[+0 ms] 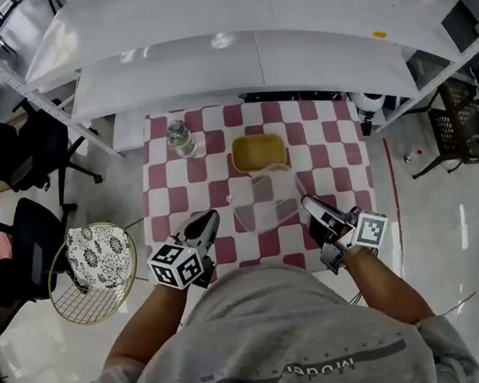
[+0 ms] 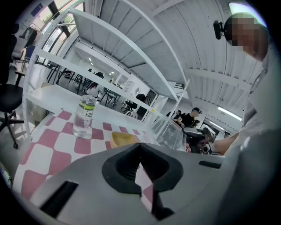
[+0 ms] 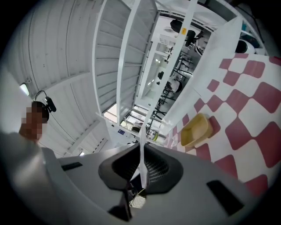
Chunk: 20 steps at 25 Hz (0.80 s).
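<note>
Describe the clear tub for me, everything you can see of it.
The clear tub is see-through plastic, roughly square with rounded corners, open on top, and it looks empty. It stands upright on the checked cloth, right in front of the yellow tub; whether they touch is unclear. The left tongs and right tongs flank it without touching.

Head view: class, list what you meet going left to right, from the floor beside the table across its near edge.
patterned stool → left gripper → clear container → right gripper
</note>
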Each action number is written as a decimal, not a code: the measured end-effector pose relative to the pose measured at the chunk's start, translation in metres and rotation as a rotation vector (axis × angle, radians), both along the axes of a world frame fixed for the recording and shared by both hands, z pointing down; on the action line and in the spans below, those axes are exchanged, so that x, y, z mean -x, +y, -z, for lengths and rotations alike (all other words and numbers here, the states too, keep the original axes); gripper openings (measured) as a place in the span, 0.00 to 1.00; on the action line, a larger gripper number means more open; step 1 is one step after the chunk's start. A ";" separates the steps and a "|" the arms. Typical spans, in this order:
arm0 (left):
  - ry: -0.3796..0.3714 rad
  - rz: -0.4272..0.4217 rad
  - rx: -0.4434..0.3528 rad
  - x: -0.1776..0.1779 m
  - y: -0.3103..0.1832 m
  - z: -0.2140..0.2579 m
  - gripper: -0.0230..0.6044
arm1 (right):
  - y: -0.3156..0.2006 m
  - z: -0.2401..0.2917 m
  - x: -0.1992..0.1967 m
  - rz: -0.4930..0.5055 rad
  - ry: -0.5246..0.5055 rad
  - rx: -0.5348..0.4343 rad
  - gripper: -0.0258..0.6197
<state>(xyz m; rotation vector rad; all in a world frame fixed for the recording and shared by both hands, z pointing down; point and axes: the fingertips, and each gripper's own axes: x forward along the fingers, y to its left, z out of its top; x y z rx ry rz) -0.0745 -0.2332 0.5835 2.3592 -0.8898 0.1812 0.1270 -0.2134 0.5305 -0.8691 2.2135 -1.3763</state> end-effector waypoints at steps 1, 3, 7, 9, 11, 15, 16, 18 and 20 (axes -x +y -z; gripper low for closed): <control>0.000 0.000 0.013 -0.001 0.001 -0.005 0.04 | 0.001 -0.009 0.000 0.000 0.001 0.017 0.11; -0.006 -0.005 0.034 -0.004 0.005 -0.014 0.04 | 0.001 -0.025 0.002 0.000 0.004 0.046 0.11; -0.040 -0.033 0.063 -0.011 0.014 -0.034 0.04 | 0.002 -0.056 0.004 0.001 0.009 0.102 0.11; -0.063 -0.048 0.074 -0.013 0.019 -0.044 0.04 | 0.005 -0.071 0.003 0.000 0.016 0.138 0.11; -0.084 -0.059 0.085 -0.014 0.024 -0.053 0.04 | 0.007 -0.084 0.002 0.005 0.032 0.160 0.11; -0.109 -0.068 0.107 -0.011 0.031 -0.063 0.04 | 0.013 -0.102 -0.001 0.013 0.047 0.189 0.11; -0.114 -0.067 0.111 -0.009 0.033 -0.065 0.04 | 0.014 -0.105 -0.001 0.015 0.045 0.197 0.11; -0.124 -0.067 0.118 -0.006 0.035 -0.069 0.04 | 0.017 -0.112 -0.003 0.012 0.039 0.216 0.11; -0.135 -0.068 0.122 -0.003 0.038 -0.073 0.04 | 0.019 -0.118 -0.005 0.008 0.035 0.230 0.11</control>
